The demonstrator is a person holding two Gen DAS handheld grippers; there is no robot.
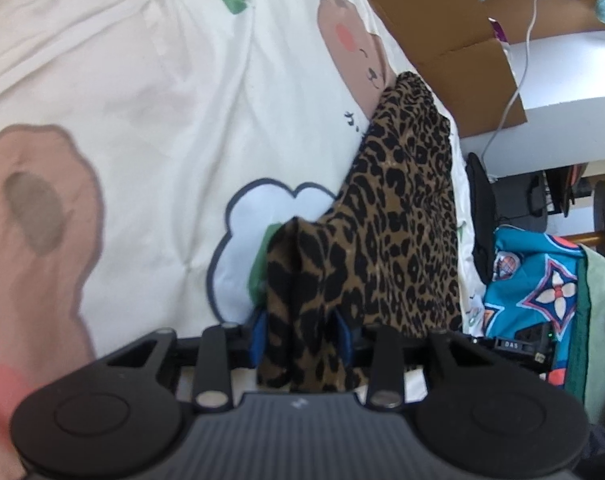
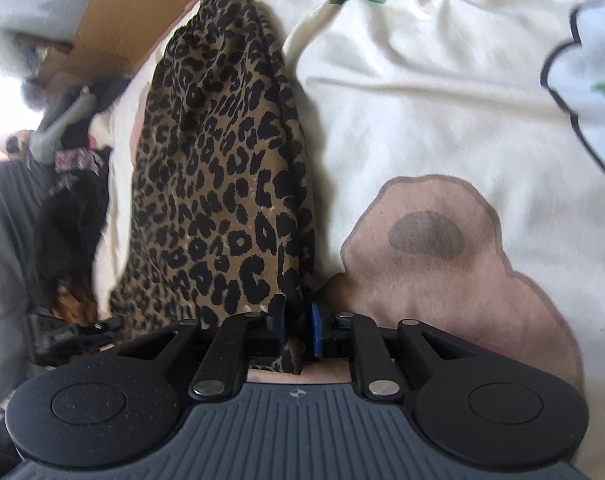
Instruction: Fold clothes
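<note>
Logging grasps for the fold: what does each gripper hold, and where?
Both hold the leopard-print garment: left gripper and right gripper each pinch bunched fabric at its near edge.

My left claw (image 1: 302, 332) is matt black plastic with a fine grainy texture, dull silver metal pins and smooth blue pads (image 1: 259, 336). It pinches thin, soft leopard-print cloth (image 1: 398, 216), matt and finely woven. My right claw (image 2: 298, 330) looks the same, gripping that cloth too. Under it lies a soft, creased cotton-like bedsheet (image 1: 162, 92). Beyond sits dull brown cardboard (image 1: 434, 28).
</note>
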